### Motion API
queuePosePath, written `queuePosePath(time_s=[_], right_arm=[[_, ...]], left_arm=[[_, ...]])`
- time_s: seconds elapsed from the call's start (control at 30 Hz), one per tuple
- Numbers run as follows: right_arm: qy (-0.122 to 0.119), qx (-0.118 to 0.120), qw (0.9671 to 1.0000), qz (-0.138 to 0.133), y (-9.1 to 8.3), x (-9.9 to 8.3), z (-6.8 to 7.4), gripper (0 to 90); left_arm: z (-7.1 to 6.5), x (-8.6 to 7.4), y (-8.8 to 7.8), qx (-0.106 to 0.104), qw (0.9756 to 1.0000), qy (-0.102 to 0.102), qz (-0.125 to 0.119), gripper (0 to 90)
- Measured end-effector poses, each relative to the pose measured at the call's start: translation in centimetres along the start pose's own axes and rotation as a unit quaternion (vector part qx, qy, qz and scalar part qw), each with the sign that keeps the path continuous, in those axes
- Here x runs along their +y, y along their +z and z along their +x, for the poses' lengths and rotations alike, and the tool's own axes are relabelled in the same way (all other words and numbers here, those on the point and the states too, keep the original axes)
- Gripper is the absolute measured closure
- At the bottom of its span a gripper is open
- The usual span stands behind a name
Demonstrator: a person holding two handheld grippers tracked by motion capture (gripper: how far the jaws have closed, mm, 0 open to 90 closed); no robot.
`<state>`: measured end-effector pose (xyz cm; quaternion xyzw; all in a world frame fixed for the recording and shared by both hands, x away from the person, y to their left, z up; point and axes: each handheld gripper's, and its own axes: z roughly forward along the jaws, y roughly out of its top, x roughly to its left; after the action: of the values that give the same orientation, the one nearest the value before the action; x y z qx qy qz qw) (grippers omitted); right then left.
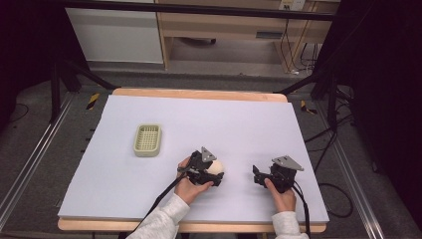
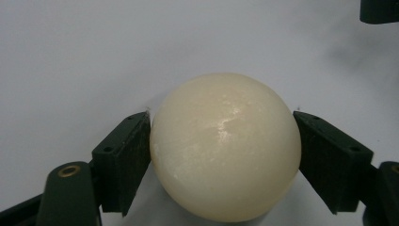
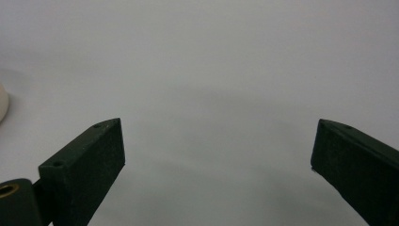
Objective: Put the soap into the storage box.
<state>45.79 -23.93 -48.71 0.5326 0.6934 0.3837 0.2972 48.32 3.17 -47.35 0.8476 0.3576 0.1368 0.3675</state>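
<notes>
Low in the frame's centre, the left gripper [image 1: 215, 172] has its jaws closed against both sides of a cream ball [image 2: 225, 146], smooth, glossy, faintly mottled, resting on the pale table [image 1: 239, 124]. Lower right, the right gripper [image 1: 257, 175] holds nothing, jaws wide apart. Farther up-left lies a pale green slotted tray [image 1: 148, 140].
</notes>
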Motion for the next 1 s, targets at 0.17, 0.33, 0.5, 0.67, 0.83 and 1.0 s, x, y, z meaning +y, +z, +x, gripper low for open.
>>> queuePosePath(time_s=[0.17, 0.33, 0.5, 0.67, 0.83, 1.0], right_arm=[[0.000, 0.000, 1.0000, 0.000, 0.0, 0.0, 0.0, 3.8], [0.000, 0.000, 1.0000, 0.000, 0.0, 0.0, 0.0, 3.8], [0.001, 0.001, 1.0000, 0.000, 0.0, 0.0, 0.0, 3.8], [0.001, 0.001, 1.0000, 0.001, 0.0, 0.0, 0.0, 3.7], [0.001, 0.001, 1.0000, 0.001, 0.0, 0.0, 0.0, 3.8], [0.002, 0.002, 1.0000, 0.002, 0.0, 0.0, 0.0, 3.8]], left_arm=[[-0.1, 0.0, 0.2, 0.003, 1.0000, 0.004, 0.004, 23.6], [-0.1, 0.0, 0.2, 0.003, 1.0000, 0.006, 0.005, 23.9], [-0.1, 0.0, 0.2, 0.004, 1.0000, 0.005, 0.005, 24.0], [0.0, 0.0, 0.0, 0.005, 0.9999, 0.005, 0.011, 24.1], [-0.1, -0.1, -0.3, 0.003, 0.9999, 0.009, 0.014, 24.2], [0.0, -0.1, -0.8, 0.001, 0.9999, 0.009, 0.008, 24.2]])
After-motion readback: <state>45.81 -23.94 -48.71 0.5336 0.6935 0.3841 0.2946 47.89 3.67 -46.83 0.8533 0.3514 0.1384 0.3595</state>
